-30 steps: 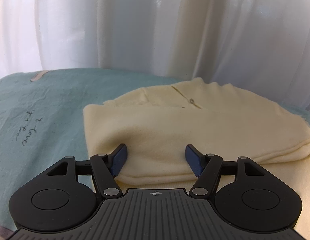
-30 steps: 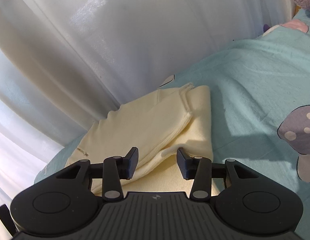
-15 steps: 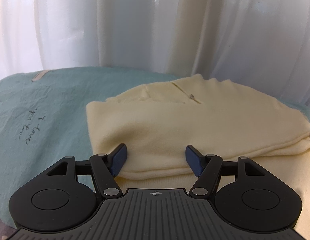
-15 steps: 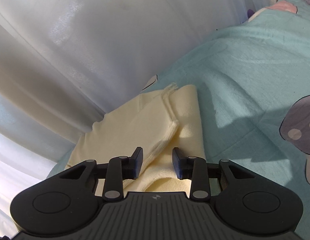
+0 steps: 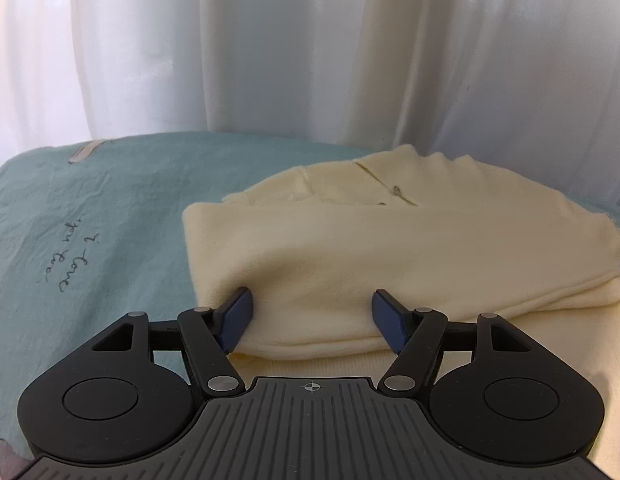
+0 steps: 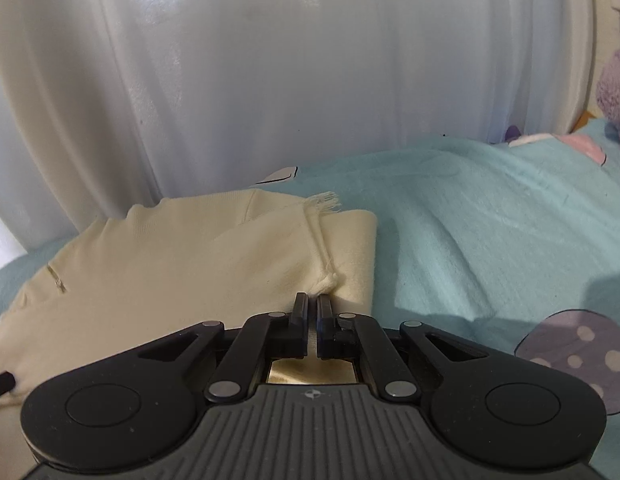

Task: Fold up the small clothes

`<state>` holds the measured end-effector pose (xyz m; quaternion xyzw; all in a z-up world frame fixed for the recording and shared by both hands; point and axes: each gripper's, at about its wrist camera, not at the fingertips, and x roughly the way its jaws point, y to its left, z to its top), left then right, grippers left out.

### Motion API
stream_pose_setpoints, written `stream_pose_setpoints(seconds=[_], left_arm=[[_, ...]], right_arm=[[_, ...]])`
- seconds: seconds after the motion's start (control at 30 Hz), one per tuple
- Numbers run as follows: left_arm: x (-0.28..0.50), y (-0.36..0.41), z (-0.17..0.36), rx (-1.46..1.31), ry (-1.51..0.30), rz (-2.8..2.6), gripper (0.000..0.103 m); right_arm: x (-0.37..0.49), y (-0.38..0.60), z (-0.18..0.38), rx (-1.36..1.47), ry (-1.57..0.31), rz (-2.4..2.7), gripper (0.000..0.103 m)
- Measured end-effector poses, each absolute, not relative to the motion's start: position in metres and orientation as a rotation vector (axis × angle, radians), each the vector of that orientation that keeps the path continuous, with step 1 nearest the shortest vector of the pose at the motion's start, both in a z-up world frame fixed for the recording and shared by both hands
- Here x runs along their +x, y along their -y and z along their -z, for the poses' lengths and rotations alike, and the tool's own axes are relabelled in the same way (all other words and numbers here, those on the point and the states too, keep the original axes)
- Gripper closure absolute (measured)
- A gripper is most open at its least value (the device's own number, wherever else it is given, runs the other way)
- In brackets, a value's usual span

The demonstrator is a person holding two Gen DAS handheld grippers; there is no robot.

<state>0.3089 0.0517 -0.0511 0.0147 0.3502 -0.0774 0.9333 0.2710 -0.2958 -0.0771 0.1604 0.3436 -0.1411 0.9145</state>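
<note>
Pinching a bunched corner of the cream garment (image 6: 181,264), the right gripper (image 6: 313,312) has its jaws drawn nearly together on the doubled hem, with a sliver of cloth showing between them. Spread wide, the left gripper (image 5: 310,314) sits low over the garment's (image 5: 390,252) near folded edge, its blue fingertips (image 5: 238,312) touching the top layer at either side but clamping nothing.

The garment lies folded in layers on the bed sheet (image 5: 109,208), its long axis running across the left wrist view from the rounded fold at the left to the stacked hems at the right. A short placket with a small metal pull (image 5: 397,190) sits near its far edge. In the right wrist view a frayed fringe (image 6: 324,202) marks the far corner.

Beyond, the teal sheet (image 6: 470,232) carries handwritten script (image 5: 67,264) and a spotted mushroom print (image 6: 582,356). White curtains (image 5: 269,48) hang behind the bed, and a purple plush toy (image 6: 616,80) shows at the far right.
</note>
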Motion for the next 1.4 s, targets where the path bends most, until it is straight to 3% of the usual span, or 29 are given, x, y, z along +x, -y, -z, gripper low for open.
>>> stream_pose_setpoints(seconds=[0.23,0.43,0.5,0.6,0.73,0.9,1.23,1.33,1.4], left_arm=[[0.278,-0.077,0.018,-0.073,-0.690,0.135,0.035],[0.199,-0.120,-0.021,-0.070,-0.615,0.113,0.029],[0.172,-0.139,-0.031,-0.074,-0.624,0.084,0.028],[0.137,-0.165,-0.042,-0.101,-0.674,0.060,0.028],[0.099,-0.178,-0.048,-0.104,-0.791,0.138,0.027],[0.071,-0.169,-0.023,-0.155,-0.963,0.288,0.028],[0.053,-0.152,0.025,-0.137,-1.151,0.326,0.042],[0.052,-0.158,0.029,-0.183,-1.182,0.335,0.048],[0.052,-0.161,0.029,-0.203,-1.182,0.346,0.051]], right_arm=[[0.196,0.298,0.048,0.454,-0.660,0.099,0.096],[0.103,0.281,0.059,0.463,-0.819,-0.093,0.086],[0.074,0.281,0.061,0.457,-0.866,-0.094,0.078],[0.035,0.288,0.064,0.459,-0.920,-0.065,0.067],[-0.006,0.302,0.065,0.494,-0.951,-0.017,0.067],[-0.034,0.313,0.068,0.486,-0.935,0.018,0.055],[-0.041,0.322,0.075,0.558,-0.941,-0.012,0.055],[-0.040,0.325,0.077,0.610,-0.947,-0.032,0.059],[-0.038,0.324,0.080,0.659,-0.960,-0.058,0.068]])
